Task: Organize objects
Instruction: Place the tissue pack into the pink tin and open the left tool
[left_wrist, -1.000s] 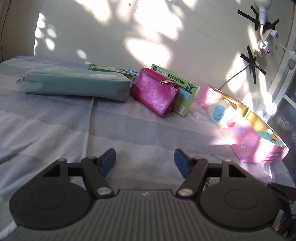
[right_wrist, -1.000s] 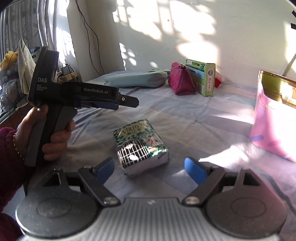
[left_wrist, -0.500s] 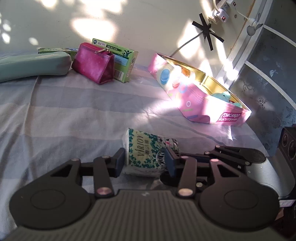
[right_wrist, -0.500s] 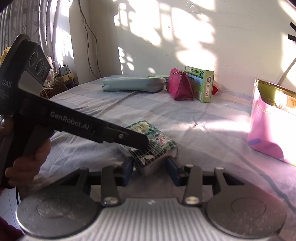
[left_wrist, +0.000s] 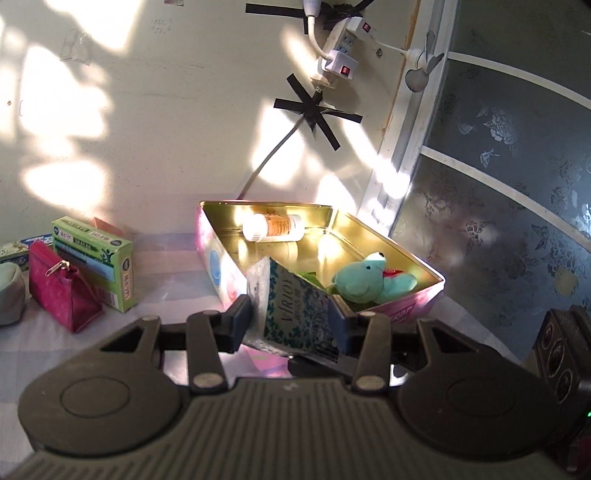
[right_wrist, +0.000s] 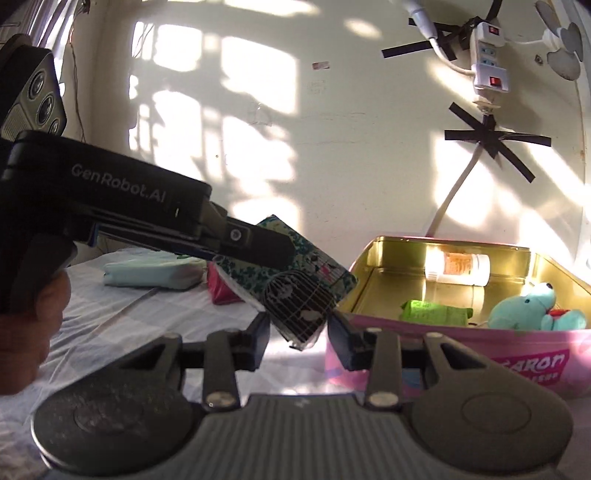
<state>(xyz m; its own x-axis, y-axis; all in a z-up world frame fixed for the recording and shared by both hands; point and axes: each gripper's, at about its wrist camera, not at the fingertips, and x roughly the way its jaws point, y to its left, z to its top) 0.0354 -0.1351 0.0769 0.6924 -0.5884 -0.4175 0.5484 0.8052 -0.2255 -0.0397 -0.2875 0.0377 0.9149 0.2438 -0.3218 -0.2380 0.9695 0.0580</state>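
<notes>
Both my grippers are clamped on the tissue pack (left_wrist: 295, 310), which is off the bed and tilted. My left gripper (left_wrist: 290, 325) has its blue pads pressed against the pack's two long sides. My right gripper (right_wrist: 297, 334) pinches the pack's lower corner between its pads, jaws narrow. In the right view the left gripper crosses from the left, with a hand (right_wrist: 26, 332) on its handle.

The pack hangs just in front of the near wall of the pink tin (left_wrist: 218, 258), overlapping its rim in the left view. The tin stands open on the striped bedsheet (right_wrist: 122, 314), against the wall. Inside it lie a white bottle (left_wrist: 273, 228) on its side at the back, a teal plush (left_wrist: 365, 282) and a green roll (right_wrist: 434, 312).

Left of the tin, well apart: green box (left_wrist: 98, 266), magenta pouch (left_wrist: 59, 288), pale green case (right_wrist: 151, 271).
</notes>
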